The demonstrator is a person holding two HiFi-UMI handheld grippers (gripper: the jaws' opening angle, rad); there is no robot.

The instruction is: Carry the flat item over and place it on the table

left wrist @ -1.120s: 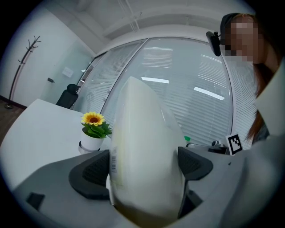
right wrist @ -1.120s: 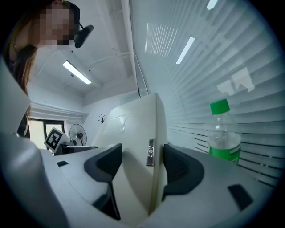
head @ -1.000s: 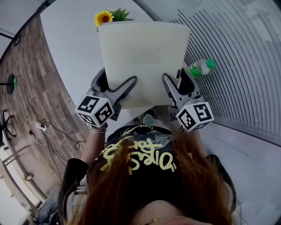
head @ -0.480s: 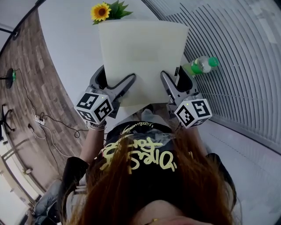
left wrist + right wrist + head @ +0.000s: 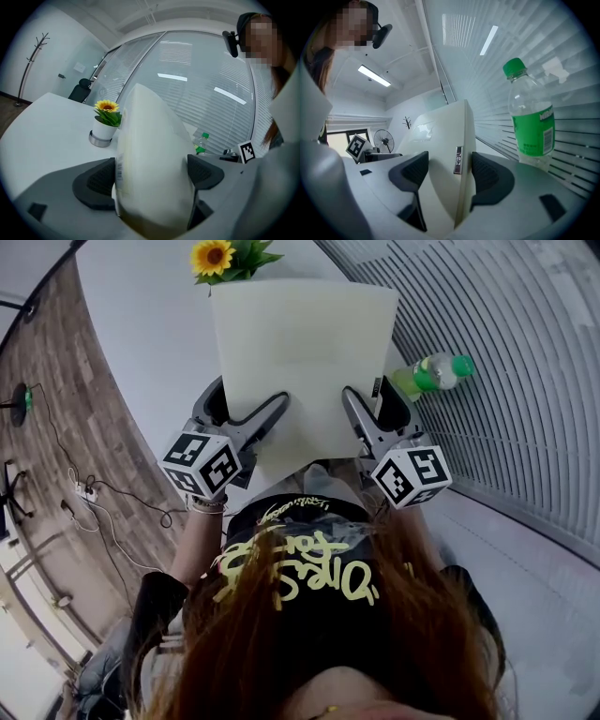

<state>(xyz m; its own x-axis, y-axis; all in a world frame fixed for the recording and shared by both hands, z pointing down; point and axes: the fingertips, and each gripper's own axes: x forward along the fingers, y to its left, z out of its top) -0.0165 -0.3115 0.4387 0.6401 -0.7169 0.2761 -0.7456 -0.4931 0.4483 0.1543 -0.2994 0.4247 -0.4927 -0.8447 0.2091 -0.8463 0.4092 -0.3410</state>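
While it is held over the white tabletop [image 5: 141,324], the cream-white flat rectangular sheet [image 5: 300,362] sits between the jaws of both grippers at its near short edge. The left gripper [image 5: 251,396] is clenched on the lower left corner, with one jaw lying on the upper face and the other at the outer side. In the left gripper view the sheet bulges between the two dark pads and fills the whole gap. The right gripper [image 5: 367,390] grasps the lower right corner. In the right gripper view the thin edge of the sheet, with a small dark label on it, is pressed between the pads.

In the head view the long axis of the sheet runs from the lower middle of the frame to the top, away from the person. Its far short edge lies at the top, just below the yellow sunflower [image 5: 213,256]. I cannot tell whether the far edge touches the tabletop.

The sunflower, with green leaves, stands in a small white pot [image 5: 104,132] with a grey base, at the left of the left gripper view. A clear plastic bottle [image 5: 433,372] with a green cap and a green label is at the right of the sheet, near the grey slatted blinds [image 5: 506,352]. In the right gripper view it stands upright, and what is inside I cannot tell.
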